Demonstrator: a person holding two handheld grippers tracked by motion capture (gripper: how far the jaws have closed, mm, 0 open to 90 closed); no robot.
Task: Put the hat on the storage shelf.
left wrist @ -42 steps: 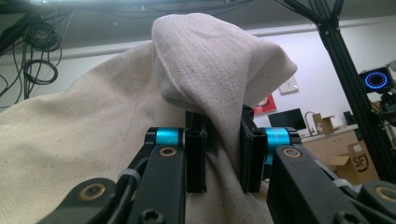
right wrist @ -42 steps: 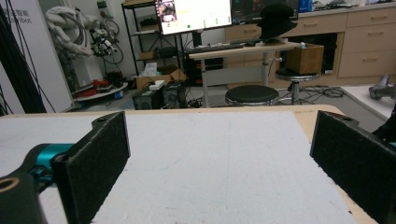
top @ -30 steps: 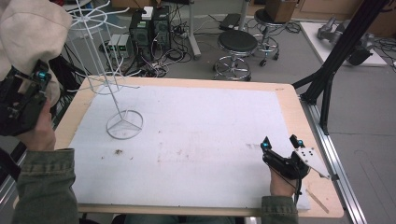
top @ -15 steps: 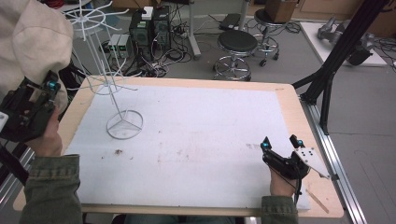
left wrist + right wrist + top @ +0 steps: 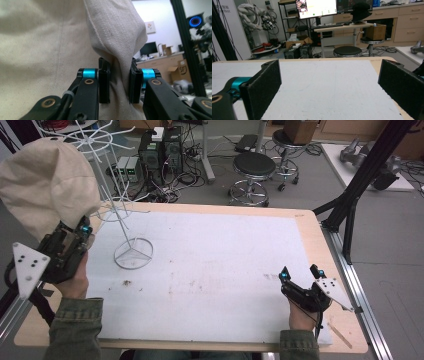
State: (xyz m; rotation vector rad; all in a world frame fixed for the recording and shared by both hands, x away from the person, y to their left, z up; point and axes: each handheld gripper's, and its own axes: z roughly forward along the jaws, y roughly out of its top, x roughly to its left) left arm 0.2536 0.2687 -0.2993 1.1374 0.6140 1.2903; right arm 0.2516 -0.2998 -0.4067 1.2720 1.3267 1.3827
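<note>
A cream cloth bag (image 5: 47, 182) hangs in the air at the far left of the high view, off the table's left edge. My left gripper (image 5: 75, 237) is shut on a fold of that bag (image 5: 120, 72); the cloth is pinched between the two black pads (image 5: 104, 82). A white wire rack (image 5: 120, 215) with a ring base stands on the white mat at the left, just right of the bag. My right gripper (image 5: 300, 276) rests near the front right of the table, jaws wide apart with nothing between the pads (image 5: 262, 85).
The white mat (image 5: 210, 265) covers most of the wooden table (image 5: 307, 220). Behind the table stand two stools (image 5: 255, 167), computer boxes (image 5: 160, 150) and cables on the floor. A black frame leg (image 5: 360, 185) rises at the right.
My left gripper has moved right and forward toward the table with the bag, which now hangs closer to the wire rack. The right gripper has stayed put.
</note>
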